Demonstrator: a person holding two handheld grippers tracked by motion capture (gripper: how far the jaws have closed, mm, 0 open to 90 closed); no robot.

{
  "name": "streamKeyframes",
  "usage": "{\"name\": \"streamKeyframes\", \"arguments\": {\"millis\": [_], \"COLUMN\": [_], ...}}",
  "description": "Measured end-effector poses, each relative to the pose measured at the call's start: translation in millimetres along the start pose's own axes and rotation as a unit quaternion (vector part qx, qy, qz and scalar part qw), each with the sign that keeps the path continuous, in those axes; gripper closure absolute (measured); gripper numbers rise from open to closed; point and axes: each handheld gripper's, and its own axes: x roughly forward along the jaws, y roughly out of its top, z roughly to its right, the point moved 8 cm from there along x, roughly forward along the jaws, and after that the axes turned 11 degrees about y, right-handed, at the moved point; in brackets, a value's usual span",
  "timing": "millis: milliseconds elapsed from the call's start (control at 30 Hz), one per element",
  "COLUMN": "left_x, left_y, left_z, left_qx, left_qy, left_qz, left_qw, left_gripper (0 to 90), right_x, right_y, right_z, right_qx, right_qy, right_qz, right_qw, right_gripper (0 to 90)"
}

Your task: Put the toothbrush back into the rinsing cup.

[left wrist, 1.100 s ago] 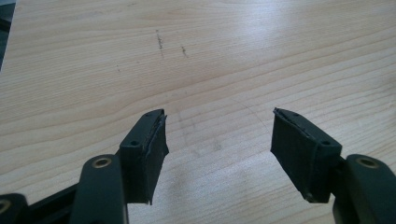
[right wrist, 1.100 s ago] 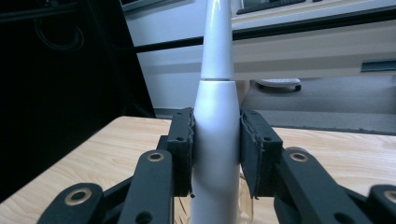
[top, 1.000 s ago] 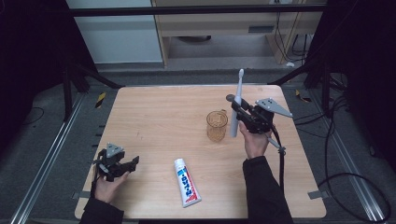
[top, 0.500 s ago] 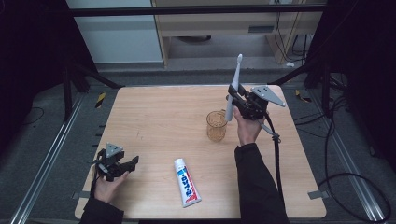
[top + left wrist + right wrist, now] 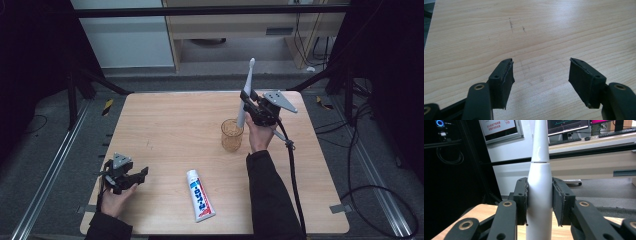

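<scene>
Currently, near edge of the bench (image 5: 165,107) first: the left gripper (image 5: 131,176) sits low by the near left corner, held in the person's left hand (image 5: 116,196), forearm coming in over the near edge. Jaws spread wide, nothing between them. In the left gripper view both pads (image 5: 504,82) hover just over bare wood grain with a few faint dark scuff marks farther off.

Just right of it, a toothpaste tube (image 5: 200,194) lies flat near the middle of the near edge, white with a red and blue label, cap end pointing away from the person, long axis roughly front to back. Well apart from both grippers.

Farther in, right of centre: an amber see-through cup (image 5: 232,135) stands upright on the wood.

Just beyond and right of the cup, the right gripper (image 5: 248,103) is raised above the bench, grey plate on top, cable trailing back toward the near right corner. Jaws narrowed and clamped on a white electric toothbrush (image 5: 246,92). In the right gripper view both pads press the fat handle body (image 5: 539,192) from either side. Brush is near upright, head tilted slightly right and toward the far edge, lower end directly over the cup rim; whether it dips inside I can't tell.
</scene>
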Motion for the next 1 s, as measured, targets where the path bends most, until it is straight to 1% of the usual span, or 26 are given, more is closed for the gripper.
{"name": "streamKeyframes", "arguments": {"millis": [67,100,367,400,467,633,733,800,933,1000], "left_x": [-0.2,-0.2,-0.2,-0.2,-0.2,-0.4,-0.3,-0.3,-0.4,-0.3], "left_y": [0.1,0.1,0.1,0.1,0.2,0.3,0.2,0.2,0.4,0.2], "left_z": [-0.1,-0.2,-0.1,-0.1,-0.1,0.0,0.1,0.0,0.2,0.4], "left_qx": [0.0,0.0,0.001,0.0,0.0,0.0,0.0,0.0,0.0,0.001], "left_qy": [0.0,0.0,0.0,0.0,0.0,0.001,0.0,0.001,0.0,0.0], "left_qz": [0.0,0.0,0.0,0.0,0.0,0.001,0.0,0.0,0.001,0.0], "left_qw": [1.0,1.0,1.0,1.0,1.0,1.0,1.0,1.0,1.0,1.0], "left_gripper": [35.9,35.9,35.9,35.9,35.9,35.9,35.9,35.9,35.9,35.9], "right_x": [1.8,3.9,7.6,7.9,8.4,9.9,10.2,10.1,9.3,8.6], "right_y": [-2.7,-6.7,-19.1,-22.0,-25.9,-39.5,-43.7,-50.0,-55.2,-58.4], "right_z": [0.1,0.6,1.0,1.6,2.9,3.8,3.2,3.5,4.8,4.8], "right_qx": [-0.001,-0.001,-0.002,0.002,0.002,0.003,0.002,0.006,0.007,0.01], "right_qy": [0.0,0.001,0.001,0.001,0.0,0.0,0.001,0.0,-0.002,0.0], "right_qz": [-0.003,-0.008,-0.014,-0.016,-0.019,-0.035,-0.04,-0.046,-0.05,-0.059], "right_qw": [1.0,1.0,0.9999,0.9999,0.9998,0.9994,0.9992,0.9989,0.9987,0.9982], "right_gripper": [67.3,67.3,67.3,67.3,67.3,67.3,67.3,67.3,67.3,67.2]}}
